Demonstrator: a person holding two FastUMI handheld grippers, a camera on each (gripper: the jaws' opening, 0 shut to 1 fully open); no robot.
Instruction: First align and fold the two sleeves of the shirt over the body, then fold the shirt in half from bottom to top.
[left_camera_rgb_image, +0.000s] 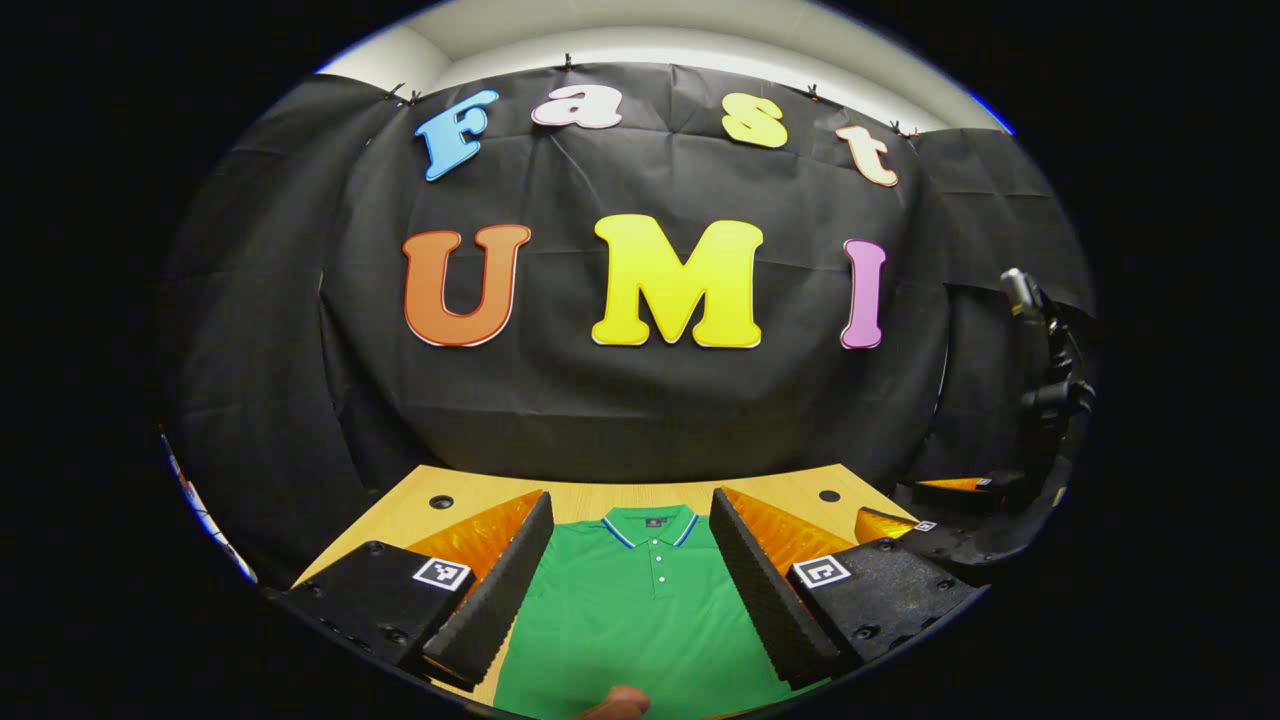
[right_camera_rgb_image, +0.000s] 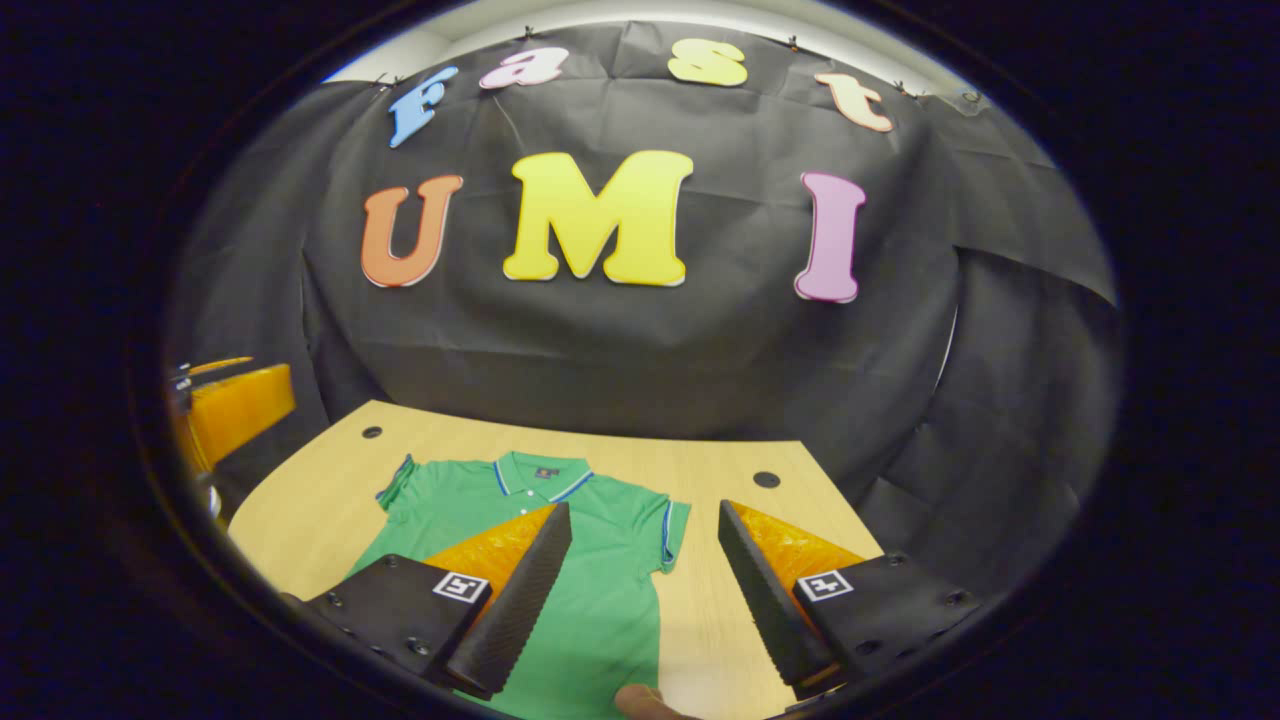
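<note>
**Green shirt flat on surface, both hand-held grippers open above it**

Shirt (right_camera_rgb_image: 600, 560) spread flat on the wooden surface (right_camera_rgb_image: 720, 600), collar toward 12 o'clock, both short sleeves out to the sides at 9 and 3 o'clock, unfolded. Seen in the left gripper view: left hand-held gripper (left_camera_rgb_image: 630, 590) poised over the shirt's chest, fingers wide apart, nothing between them, collar and button placket framed in the gap. Seen in the right gripper view: right hand-held gripper (right_camera_rgb_image: 645, 600) poised over the shirt's edge toward 3 o'clock, fingers likewise wide apart and holding nothing, one finger over the green cloth, the other over bare wood. Contact with the cloth impossible to judge.
</note>
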